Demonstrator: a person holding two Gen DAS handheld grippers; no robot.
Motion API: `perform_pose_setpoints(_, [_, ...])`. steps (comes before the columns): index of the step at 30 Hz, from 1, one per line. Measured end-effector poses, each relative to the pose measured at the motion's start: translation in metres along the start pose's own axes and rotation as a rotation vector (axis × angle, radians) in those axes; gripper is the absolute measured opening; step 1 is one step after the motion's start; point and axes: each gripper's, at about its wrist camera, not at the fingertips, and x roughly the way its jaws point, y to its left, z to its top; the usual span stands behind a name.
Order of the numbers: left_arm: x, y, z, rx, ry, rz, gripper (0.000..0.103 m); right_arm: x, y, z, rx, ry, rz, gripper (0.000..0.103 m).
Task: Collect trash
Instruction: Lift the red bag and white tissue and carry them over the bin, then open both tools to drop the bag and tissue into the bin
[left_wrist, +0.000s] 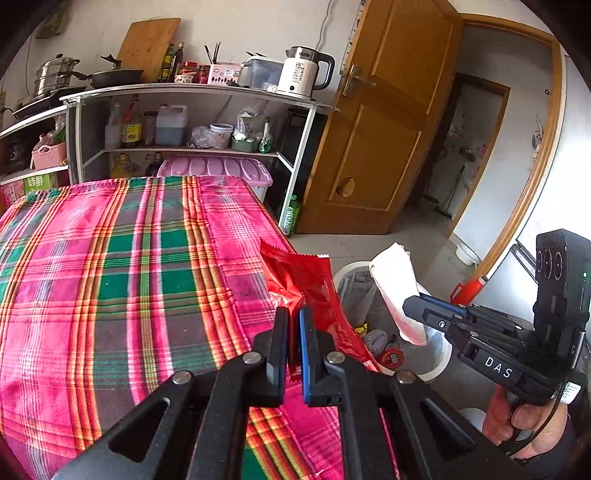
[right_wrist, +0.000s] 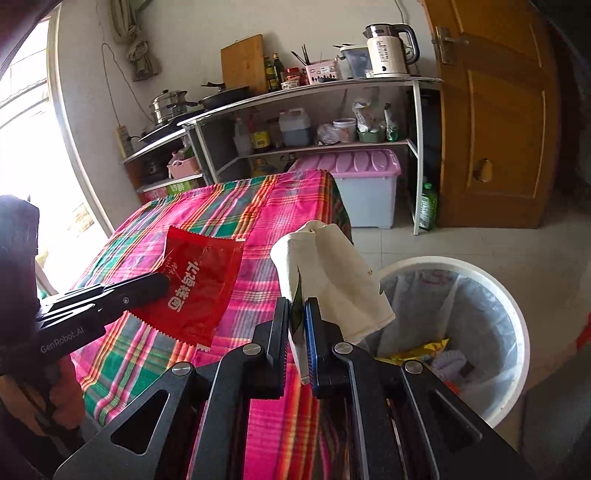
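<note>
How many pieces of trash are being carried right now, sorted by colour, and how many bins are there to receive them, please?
Red wrapper, pinched in the left gripper: 1
White paper bag, pinched in the right gripper: 1
White bin, lined, with some trash already inside: 1
Total: 3

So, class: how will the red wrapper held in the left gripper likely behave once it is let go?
The red wrapper looks thin and creased, so probably floppy and very light. Its glossy film may be slippery, and it would likely flutter rather than drop straight.
</note>
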Motion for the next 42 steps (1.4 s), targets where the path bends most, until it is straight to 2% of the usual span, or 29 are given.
perform_pose_setpoints(13, [0.050,-0.050,0.004,0.062,0.070,-0.072,0.006,-0.005,-0.063,-0.015,0.109,0.011,-0.070,0.009])
perform_pose_setpoints(21, [0.082,-0.072,0.002,0.087,0.134,-0.100,0.006,0.003,-0.093,-0.026,0.164,0.048,-0.098,0.009])
perform_pose_setpoints(36, [0.121,-0.092,-0.003,0.083,0.240,-0.136,0.006,0.015,-0.124,-0.037,0.257,0.097,-0.116,0.012])
perform_pose_setpoints(42, [0.122,-0.096,-0.003,0.086,0.243,-0.144,0.011,0.009,-0.124,-0.037,0.258,0.085,-0.127,0.021])
